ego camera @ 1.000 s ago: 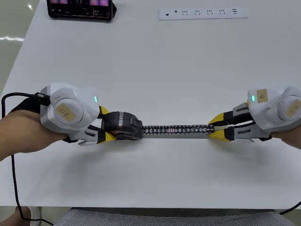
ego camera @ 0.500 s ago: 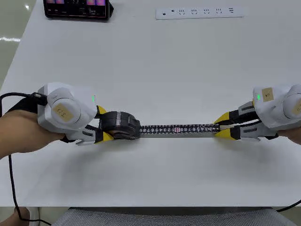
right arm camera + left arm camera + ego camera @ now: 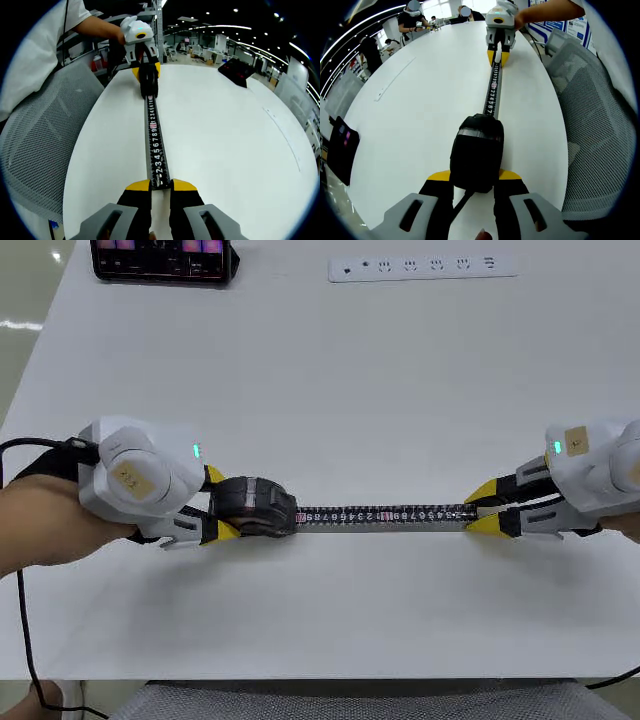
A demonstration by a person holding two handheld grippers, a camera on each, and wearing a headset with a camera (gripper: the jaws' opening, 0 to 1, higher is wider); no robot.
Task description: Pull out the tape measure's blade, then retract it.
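Note:
A black tape measure case rests on the white table, and my left gripper is shut on it from the left. The same case sits between my yellow-tipped jaws in the left gripper view. Its dark numbered blade runs rightward just above the table to my right gripper, which is shut on the blade's end. In the right gripper view the blade stretches away from my right gripper to the case.
A white power strip lies at the far edge and a dark device with a lit screen at the far left corner. A black cable hangs off the left side. A grey mesh chair sits below the near edge.
My right gripper has moved further right with the blade's end, so more blade is out. The left gripper and case have stayed nearly still.

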